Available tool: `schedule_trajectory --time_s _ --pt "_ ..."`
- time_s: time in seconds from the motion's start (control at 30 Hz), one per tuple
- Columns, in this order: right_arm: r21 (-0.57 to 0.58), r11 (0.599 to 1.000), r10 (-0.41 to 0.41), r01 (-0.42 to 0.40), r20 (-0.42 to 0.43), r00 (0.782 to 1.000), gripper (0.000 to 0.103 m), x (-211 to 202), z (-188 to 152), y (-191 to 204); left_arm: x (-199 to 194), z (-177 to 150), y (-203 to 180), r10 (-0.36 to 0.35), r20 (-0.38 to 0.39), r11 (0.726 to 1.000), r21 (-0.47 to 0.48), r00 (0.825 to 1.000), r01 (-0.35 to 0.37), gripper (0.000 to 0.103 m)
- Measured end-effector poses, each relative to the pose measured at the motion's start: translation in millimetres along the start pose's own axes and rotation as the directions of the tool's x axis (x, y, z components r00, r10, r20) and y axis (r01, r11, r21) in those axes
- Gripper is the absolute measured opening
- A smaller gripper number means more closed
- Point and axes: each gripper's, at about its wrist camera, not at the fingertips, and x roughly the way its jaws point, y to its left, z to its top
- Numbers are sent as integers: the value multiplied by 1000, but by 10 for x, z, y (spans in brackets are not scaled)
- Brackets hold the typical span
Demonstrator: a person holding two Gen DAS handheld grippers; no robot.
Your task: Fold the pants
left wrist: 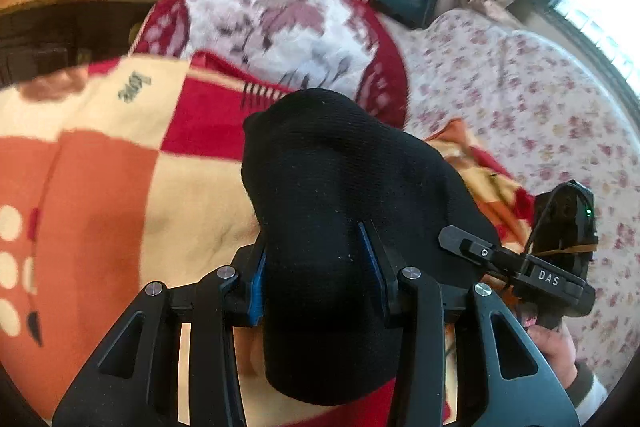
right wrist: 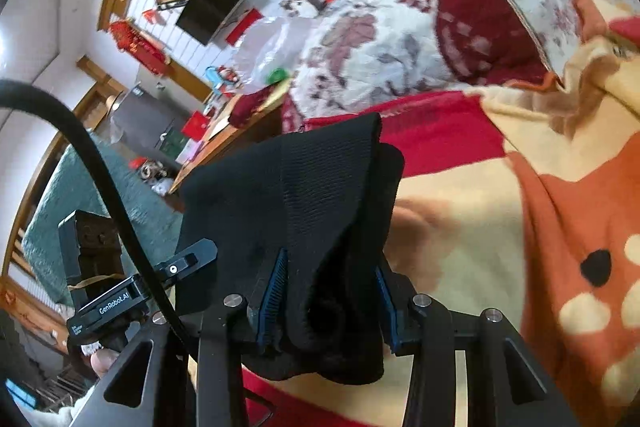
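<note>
Pants (left wrist: 344, 211) hang over blanket (left wrist: 120, 187); pillow (left wrist: 280, 19) behind

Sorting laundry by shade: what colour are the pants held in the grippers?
Black, a plain ribbed knit, the pants show clearest in the right wrist view.

Black pants (left wrist: 340, 211) between jaws: full shape hidden in bunched folds; shelf clutter (right wrist: 188, 131) beyond jaws blurred.

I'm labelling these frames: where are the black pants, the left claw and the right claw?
black pants (left wrist: 340, 167): left wrist view, bunched fabric above the pads.
left claw (left wrist: 316, 267): left wrist view, midway between its fingertips.
right claw (right wrist: 330, 287): right wrist view, midway between its fingertips.
</note>
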Motion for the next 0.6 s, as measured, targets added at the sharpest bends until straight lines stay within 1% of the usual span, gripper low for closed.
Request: schedule_trajectory --time_s 0.07,0.1,0.13,0.17,0.2,0.23,0.3,0.37,0.4,0.5,0.53,0.6 --pt "28 999 -25 26 -33 999 40 192 -36 -184 235 -66 103 37 -43 999 -26 998 -38 40" --pt "36 998 -40 42 -59 997 41 282 -48 -248 295 -100 155 45 -45 998 -36 998 -47 44" --pt "48 997 -57 61 -82 995 44 365 -76 -341 309 -129 188 41 -36 998 -45 999 -43 53" --pt "65 996 -55 61 -85 995 50 408 -107 -424 302 -149 222 39 -24 997 -58 999 -40 59" --pt "82 995 -44 50 -75 996 52 407 -120 -467 297 -157 249 50 -24 996 -70 998 -52 70" --pt "93 995 -41 47 -66 997 57 389 -124 -487 295 -152 280 59 -34 995 -84 998 -62 75" --pt "74 995 -66 71 -68 995 59 343 -109 -456 288 -135 330 39 -62 991 -125 997 -46 75" --pt "36 993 -111 114 -66 992 60 280 -92 -375 252 -128 315 54 -69 989 -135 996 -63 75" --pt "15 990 -141 142 -58 988 60 229 -77 -317 218 -126 286 67 -63 988 -132 996 -75 75" --pt "-24 982 -189 189 -22 982 60 76 -78 -177 73 -136 186 117 -37 987 -111 992 -120 75" --pt "-36 977 -212 211 -4 977 60 -2 -80 -118 10 -140 149 122 -24 987 -103 992 -124 75" --pt "-55 971 -231 232 21 973 60 -132 -89 -31 -101 -153 93 135 -8 986 -93 991 -135 75"
